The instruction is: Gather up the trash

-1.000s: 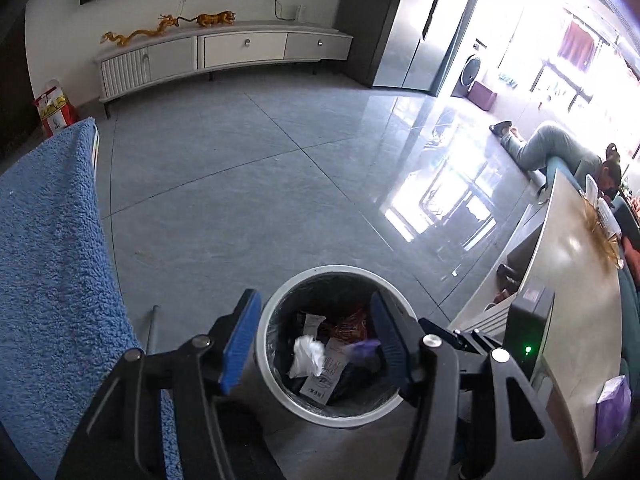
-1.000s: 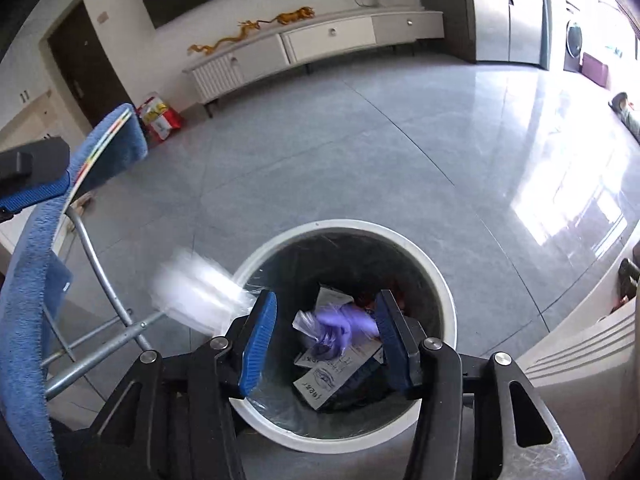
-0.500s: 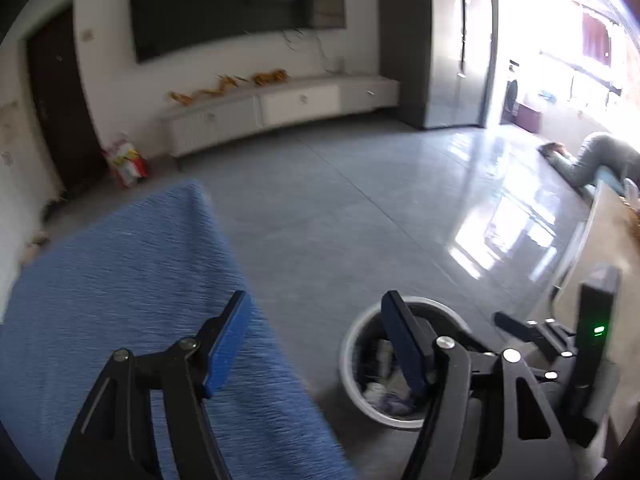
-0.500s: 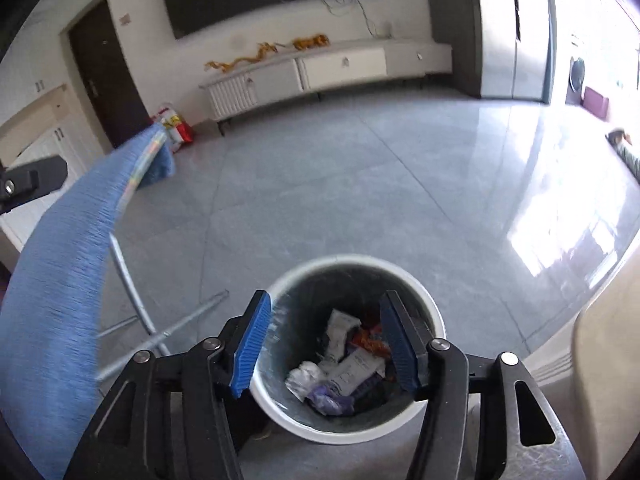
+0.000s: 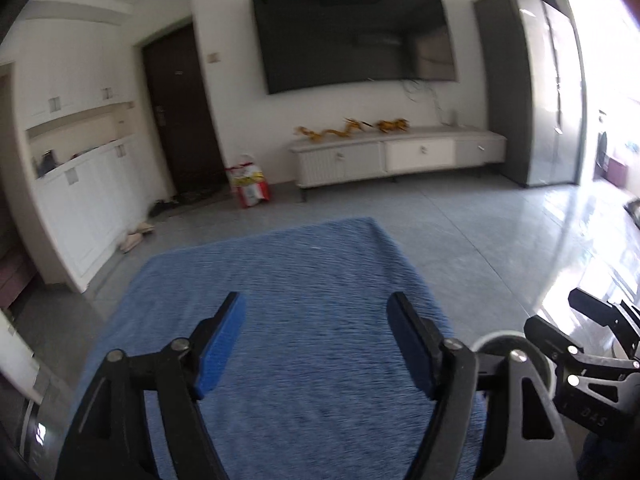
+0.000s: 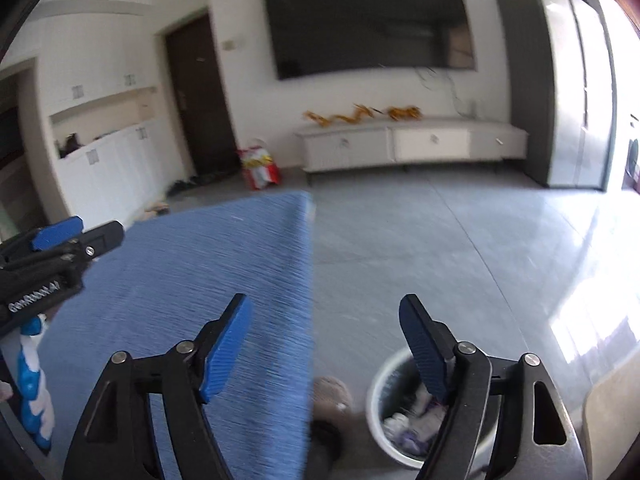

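A round white trash bin (image 6: 386,432) stands on the grey floor at the lower right of the right wrist view, with crumpled paper and wrappers (image 6: 412,420) inside. Its rim (image 5: 516,340) shows at the lower right of the left wrist view, behind the other gripper's body. My left gripper (image 5: 316,344) is open and empty above a blue towel-covered surface (image 5: 288,288). My right gripper (image 6: 326,346) is open and empty, raised above the floor between the blue surface (image 6: 192,272) and the bin.
A blue and white object (image 6: 34,384) lies at the left edge of the blue surface. A brown slipper (image 6: 330,396) shows beside the bin. A white TV cabinet (image 5: 396,156), a red bag (image 5: 248,184) and a dark door stand along the far wall.
Both grippers rose and tilted up, away from the bin, and now face the far wall. The left one moved over the blue surface. The bin has dropped to the frame's lower right.
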Demonstrator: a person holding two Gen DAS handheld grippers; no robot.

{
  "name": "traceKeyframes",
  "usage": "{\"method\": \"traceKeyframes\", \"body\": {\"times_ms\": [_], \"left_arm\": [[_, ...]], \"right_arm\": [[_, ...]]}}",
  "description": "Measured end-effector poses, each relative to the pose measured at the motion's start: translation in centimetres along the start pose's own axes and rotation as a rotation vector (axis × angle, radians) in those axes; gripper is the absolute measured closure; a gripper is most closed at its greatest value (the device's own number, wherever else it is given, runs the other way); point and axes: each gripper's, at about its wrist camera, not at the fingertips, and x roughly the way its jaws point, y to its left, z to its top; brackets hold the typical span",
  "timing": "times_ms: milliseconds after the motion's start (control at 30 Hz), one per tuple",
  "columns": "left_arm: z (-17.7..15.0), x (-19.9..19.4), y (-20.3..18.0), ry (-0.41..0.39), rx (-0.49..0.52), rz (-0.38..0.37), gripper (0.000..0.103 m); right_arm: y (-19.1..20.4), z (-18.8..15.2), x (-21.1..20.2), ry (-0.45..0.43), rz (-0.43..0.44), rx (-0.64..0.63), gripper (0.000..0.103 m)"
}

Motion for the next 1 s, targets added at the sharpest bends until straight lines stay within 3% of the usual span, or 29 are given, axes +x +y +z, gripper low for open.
{"method": "traceKeyframes", "body": {"times_ms": [233, 333, 500, 700, 1000], "left_arm": [[-0.9, -3.0, 5.6, -0.029, -0.078, 0.089, 0.026], [-1.3, -4.0, 6.9, -0.041, -0.099, 0.114, 0.025], [-2.2, -5.4, 8.3, -0.053, -0.116, 0.137, 0.025], [-3.0, -6.4, 9.1, -0.058, -0.126, 0.152, 0.025], [-4.3, -6.9, 10.8, -0.051, -0.140, 0.167, 0.025]], "right_arm": [[5.0, 0.7, -1.0, -0.031, 0.071, -0.063, 0.025], [6.3, 0.4, -1.4, -0.032, 0.085, -0.080, 0.016], [8.0, 0.0, -2.5, -0.042, 0.095, -0.103, 0.014], [8.8, 0.3, -3.6, -0.066, 0.070, -0.106, 0.012], [8.4, 0.3, -4.6, -0.097, -0.023, -0.111, 0.000]]}}
